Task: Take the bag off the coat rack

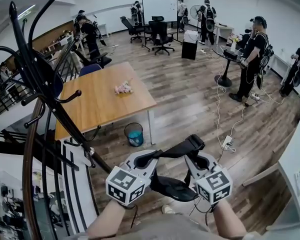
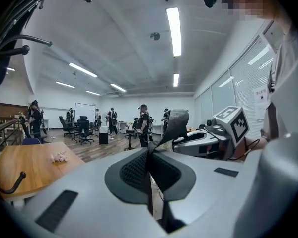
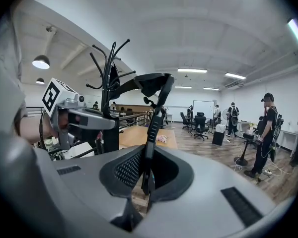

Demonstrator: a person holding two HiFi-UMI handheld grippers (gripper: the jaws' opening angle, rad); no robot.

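Observation:
The black coat rack stands at the left of the head view, its curved hooks bare; it also rises behind the strap in the right gripper view. A black bag hangs low between my two grippers, away from the rack. Its black strap arches up between them. My left gripper is shut on one end of the strap. My right gripper is shut on the other run of the strap. Each gripper shows in the other's view.
A wooden table with a small pink toy stands beyond the rack, a teal bin beside its leg. A white table edge is at the right. Cables cross the floor. Several people stand at the back.

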